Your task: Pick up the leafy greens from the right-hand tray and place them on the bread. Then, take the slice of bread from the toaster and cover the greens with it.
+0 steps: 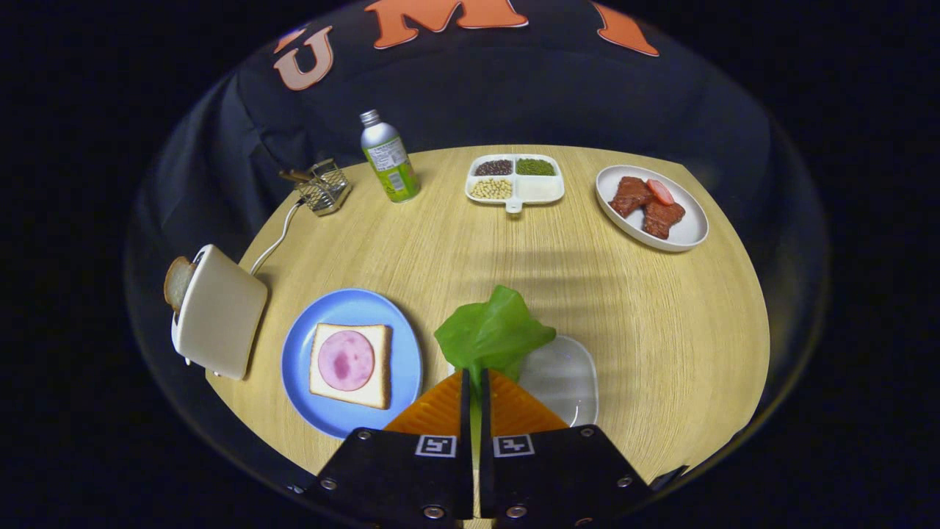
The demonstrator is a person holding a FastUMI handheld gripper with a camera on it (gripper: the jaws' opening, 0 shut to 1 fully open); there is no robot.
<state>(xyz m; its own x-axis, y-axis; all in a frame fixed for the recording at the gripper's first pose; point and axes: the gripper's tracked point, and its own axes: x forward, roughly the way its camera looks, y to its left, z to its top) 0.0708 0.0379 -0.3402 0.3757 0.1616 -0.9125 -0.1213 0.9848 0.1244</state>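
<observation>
My gripper (474, 378) is shut on the stem of a green lettuce leaf (493, 330), which sticks up just ahead of the fingertips, lifted above the white tray (565, 378) on the right. To the left of the fingers a blue plate (297, 364) holds a slice of bread (374, 367) topped with a round of pink ham (345, 360). Further left stands a cream toaster (220, 312) with a slice of bread (177, 283) poking out of its slot.
On the round wooden table (661, 308) beyond the fingers are a divided white dish of beans and grains (515, 178), a white plate of meat slices (652, 206), a green-labelled bottle (389, 158) and a small wire basket (324, 186). The toaster's cord (275, 239) runs toward the basket.
</observation>
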